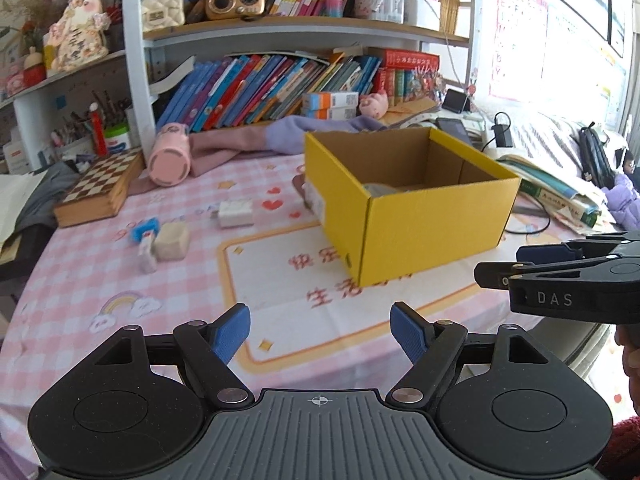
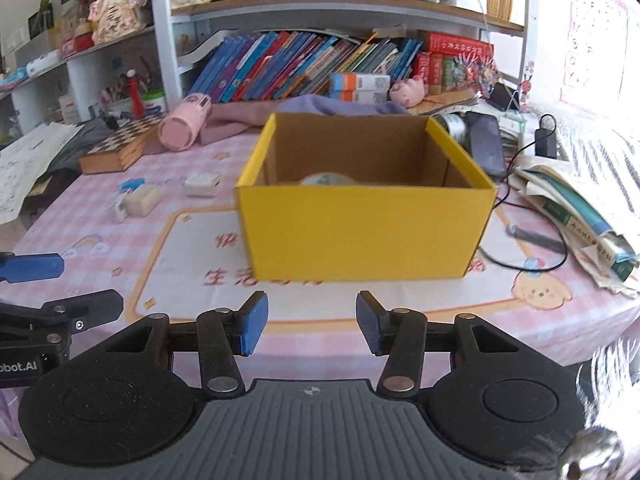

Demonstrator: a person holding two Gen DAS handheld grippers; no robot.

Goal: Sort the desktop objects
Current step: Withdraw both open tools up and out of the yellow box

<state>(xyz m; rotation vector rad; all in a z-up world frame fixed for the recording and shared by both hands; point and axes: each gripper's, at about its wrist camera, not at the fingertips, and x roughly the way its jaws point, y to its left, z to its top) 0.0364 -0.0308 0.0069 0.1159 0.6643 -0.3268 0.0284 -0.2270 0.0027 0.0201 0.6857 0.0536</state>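
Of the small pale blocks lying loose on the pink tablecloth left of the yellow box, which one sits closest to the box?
The white charger block, alone beside the heart prints. The beige cube lies farther left, with a blue-and-white piece against it.

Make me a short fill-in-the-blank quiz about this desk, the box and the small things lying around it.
1. The open cardboard box is ____ on the outside.
2. The pink bottle lies on its ____.
3. The white charger sits on the tablecloth, ____ the box.
4. The left gripper holds ____.

Missing words: yellow; side; outside; nothing
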